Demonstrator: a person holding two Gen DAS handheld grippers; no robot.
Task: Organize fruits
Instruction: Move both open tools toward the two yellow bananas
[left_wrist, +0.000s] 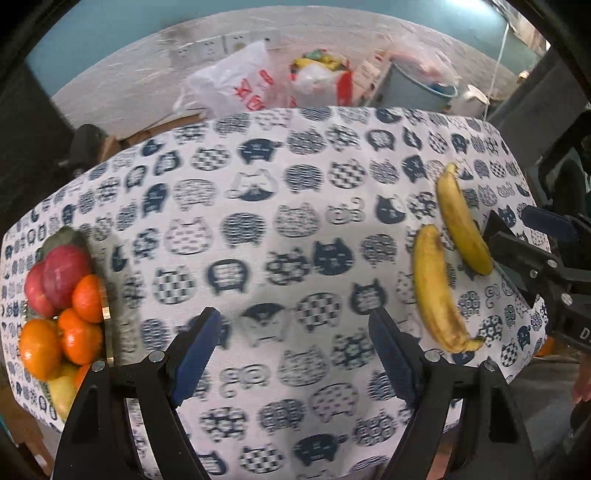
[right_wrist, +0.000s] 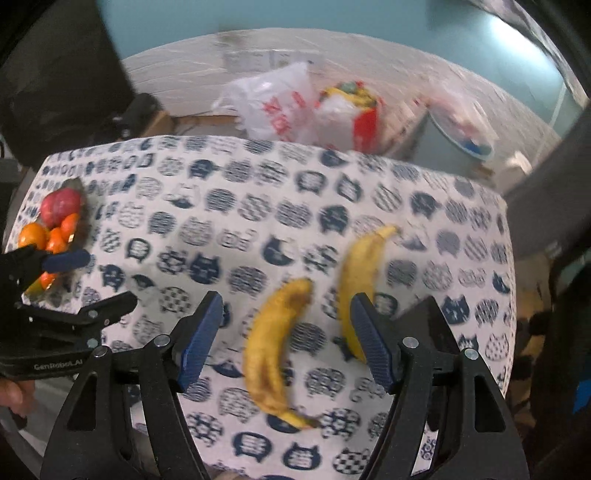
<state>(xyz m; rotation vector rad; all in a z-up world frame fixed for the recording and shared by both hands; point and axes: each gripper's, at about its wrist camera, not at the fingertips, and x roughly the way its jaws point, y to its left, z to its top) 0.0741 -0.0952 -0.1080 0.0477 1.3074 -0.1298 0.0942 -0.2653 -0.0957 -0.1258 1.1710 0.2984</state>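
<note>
Two yellow bananas lie on the cat-print tablecloth (left_wrist: 258, 229). In the right wrist view the nearer banana (right_wrist: 269, 350) shows between the fingers of my right gripper (right_wrist: 286, 306), which is open above it, pads not touching. The farther banana (right_wrist: 358, 266) passes behind the right pad. My left gripper (left_wrist: 291, 350) is open over bare cloth, with both bananas (left_wrist: 436, 291) (left_wrist: 463, 221) to its right. A dish (left_wrist: 107, 314) at the table's left edge holds red apples (left_wrist: 62, 273) and oranges (left_wrist: 79, 332). Each gripper shows in the other's view: right gripper (left_wrist: 524, 236), left gripper (right_wrist: 92, 282).
Beyond the table's far edge, white and red plastic bags (left_wrist: 240, 85) and a grey bucket (left_wrist: 413, 88) stand on the floor by the wall. The fruit dish (right_wrist: 79, 184) is far left in the right wrist view. A hand (right_wrist: 14, 395) holds the left gripper.
</note>
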